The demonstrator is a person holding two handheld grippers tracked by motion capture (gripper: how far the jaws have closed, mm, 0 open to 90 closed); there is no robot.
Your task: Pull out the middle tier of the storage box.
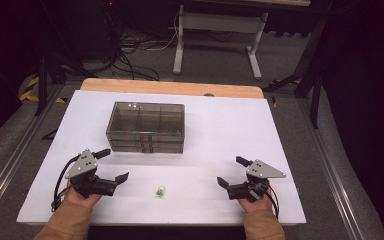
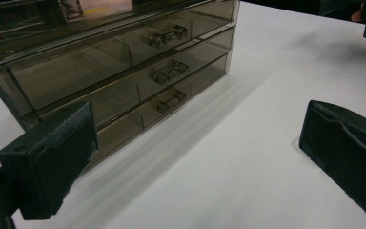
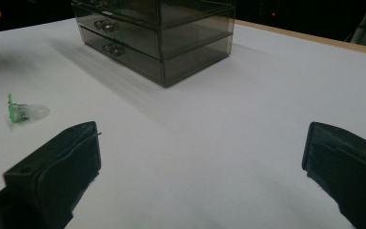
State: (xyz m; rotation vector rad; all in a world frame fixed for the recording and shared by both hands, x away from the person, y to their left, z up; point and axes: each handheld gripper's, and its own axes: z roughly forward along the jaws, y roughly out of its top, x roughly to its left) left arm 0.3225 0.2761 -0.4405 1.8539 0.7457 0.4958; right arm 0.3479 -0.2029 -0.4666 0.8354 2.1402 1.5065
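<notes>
- Drawer box point(image 1: 146, 127) stands on the white table point(image 1: 230, 130), three drawers shut; all else is placed from it
- Bulb point(image 1: 160, 191), small, clear with a green base, lies on its side well in front of the box, between the grippers
- Left gripper point(image 1: 112, 165) is near the box's front left; jaws spread, empty
- Right gripper point(image 1: 231, 171) is in front and right of the box, well apart; jaws spread, empty

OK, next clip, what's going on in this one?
A person holds the left gripper and the right gripper low over the white table, both with jaws open and empty. A small clear bulb with a green base lies between them near the front edge. Behind it stands a smoky transparent plastic three-drawer organizer, all drawers closed. Nothing is grasped yet.
</notes>
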